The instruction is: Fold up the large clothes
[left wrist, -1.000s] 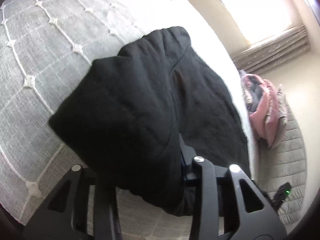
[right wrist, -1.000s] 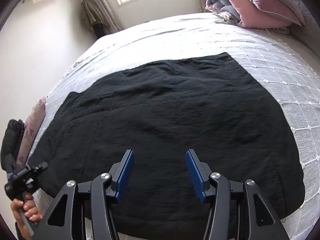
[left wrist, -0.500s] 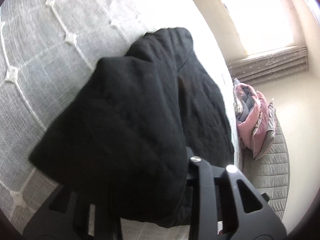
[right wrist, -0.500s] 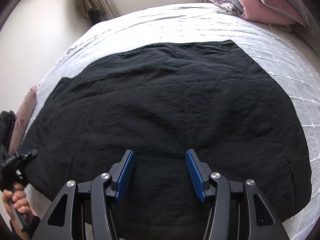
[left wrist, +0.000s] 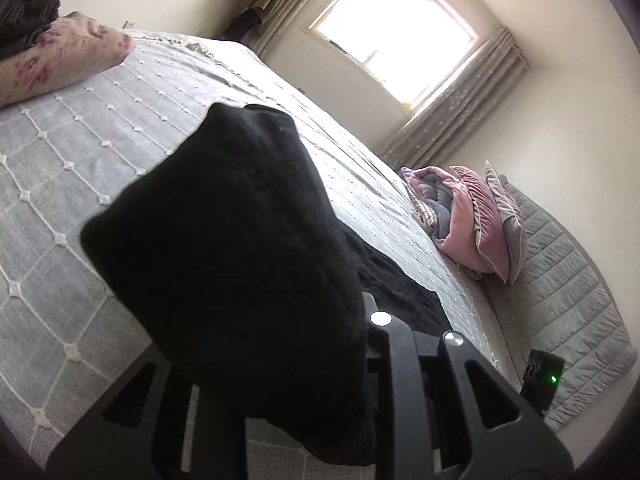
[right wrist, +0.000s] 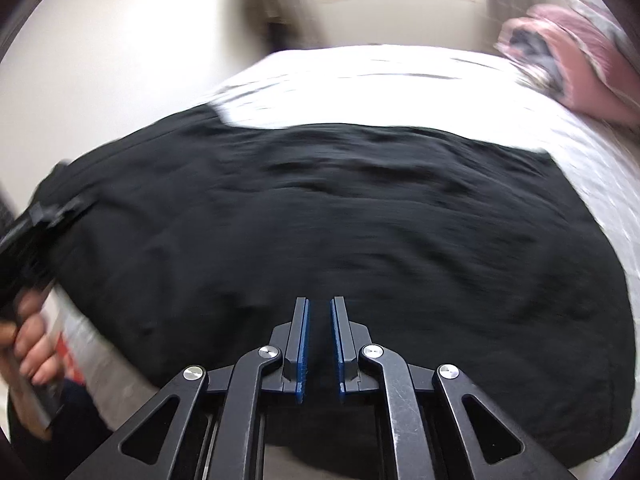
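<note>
Change, left view: the camera now looks higher than a second ago; the window (left wrist: 396, 36), the curtains (left wrist: 456, 120) and a floral pillow (left wrist: 60, 60) at the upper left have come into view.
Change, right view: the blue pads stood well apart a second ago; the jaws have just been closing and now leave only a narrow slot. The picture is smeared by motion.
Left gripper (left wrist: 288, 368): clamped on a fold of the black garment (left wrist: 224, 248). The cloth drapes over the fingers and hides the pads; how wide the jaws stand cannot be read.
Right gripper (right wrist: 319, 340): jaws nearly together, the pads not meeting. Black cloth lies under and behind the slot; whether any is pinched between the pads cannot be told.
Garment, right view: spread wide over the white quilted bedspread (right wrist: 400, 84), its near hem running below the gripper body at the bed's front edge.
Garment, left view: one bunched portion lifted off the bed and hanging from the gripper, the remainder lying flat behind it.
Left hand (right wrist: 32, 344): at the left edge of the right view, gripping its tool's handle beside the garment's left end.
Background: a pink and grey bedding pile (left wrist: 468, 216) at the far side of the bed.
</note>
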